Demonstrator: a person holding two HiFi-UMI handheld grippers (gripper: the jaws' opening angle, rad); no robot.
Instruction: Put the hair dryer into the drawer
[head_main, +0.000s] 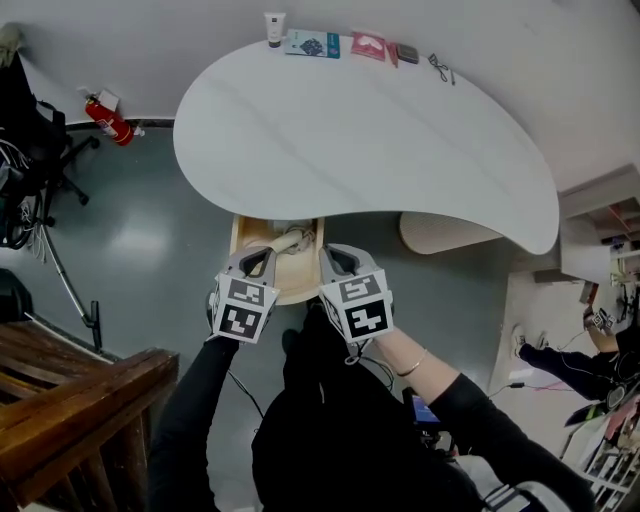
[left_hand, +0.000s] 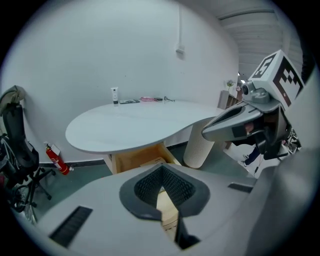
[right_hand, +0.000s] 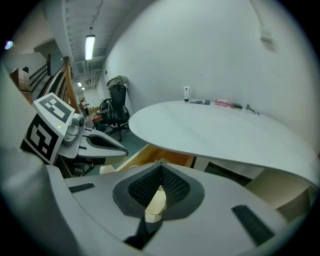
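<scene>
An open wooden drawer (head_main: 240, 238) juts out from under the white table (head_main: 380, 140). Inside it lies a pale hair dryer (head_main: 288, 241) with its cord; it is partly hidden by my grippers. My left gripper (head_main: 257, 257) hovers over the drawer's near left part, jaws shut and holding nothing. My right gripper (head_main: 338, 256) hangs just right of the drawer, its jaws also shut and empty. In the left gripper view the drawer (left_hand: 132, 159) shows beyond my shut left gripper (left_hand: 161, 172), with the right gripper (left_hand: 240, 122) alongside. The right gripper view shows the drawer (right_hand: 160, 156) past my right gripper (right_hand: 161, 172).
A small tube (head_main: 274, 28), a booklet (head_main: 312, 44), a pink packet (head_main: 368, 45) and glasses (head_main: 440, 68) lie along the table's far edge. A fire extinguisher (head_main: 108, 120) and office chair (head_main: 30, 150) stand left. A ribbed table pedestal (left_hand: 197, 147) is to the right of the drawer.
</scene>
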